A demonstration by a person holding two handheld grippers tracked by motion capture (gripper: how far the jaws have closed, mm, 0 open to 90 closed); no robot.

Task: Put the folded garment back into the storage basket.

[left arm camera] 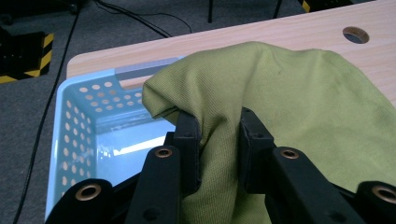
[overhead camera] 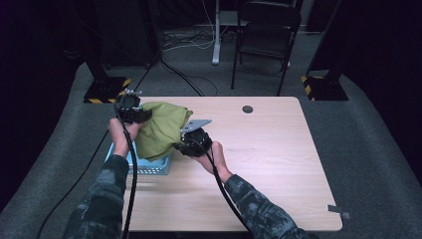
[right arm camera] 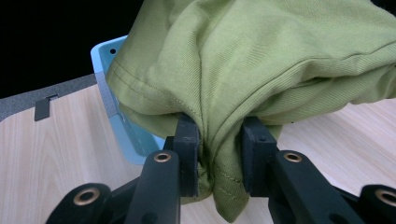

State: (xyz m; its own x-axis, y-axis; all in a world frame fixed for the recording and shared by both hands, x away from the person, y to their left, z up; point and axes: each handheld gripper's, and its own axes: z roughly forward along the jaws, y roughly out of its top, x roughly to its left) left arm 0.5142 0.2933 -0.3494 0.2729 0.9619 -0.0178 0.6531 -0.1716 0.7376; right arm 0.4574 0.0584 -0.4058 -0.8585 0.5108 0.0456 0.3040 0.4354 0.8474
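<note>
An olive-green cloth garment (overhead camera: 160, 128) hangs bunched above a light blue perforated basket (overhead camera: 149, 167) at the table's left edge. My left gripper (overhead camera: 133, 115) is shut on the cloth's far left side; in the left gripper view the fabric (left arm camera: 280, 102) is pinched between the black pads (left arm camera: 189, 140) over the basket's open inside (left arm camera: 112, 135). My right gripper (overhead camera: 185, 144) is shut on the cloth's near right side; in the right gripper view the folded hem (right arm camera: 224, 93) is squeezed between its pads (right arm camera: 187, 149), with the basket's corner (right arm camera: 122, 126) behind and below.
The wooden table (overhead camera: 268, 164) stretches bare to the right, with a round cable hole (overhead camera: 247, 109) near its far edge. A black chair (overhead camera: 266, 30) and stand bases with yellow-black stripes (overhead camera: 105, 90) stand on the grey floor beyond. Cables trail from both grippers.
</note>
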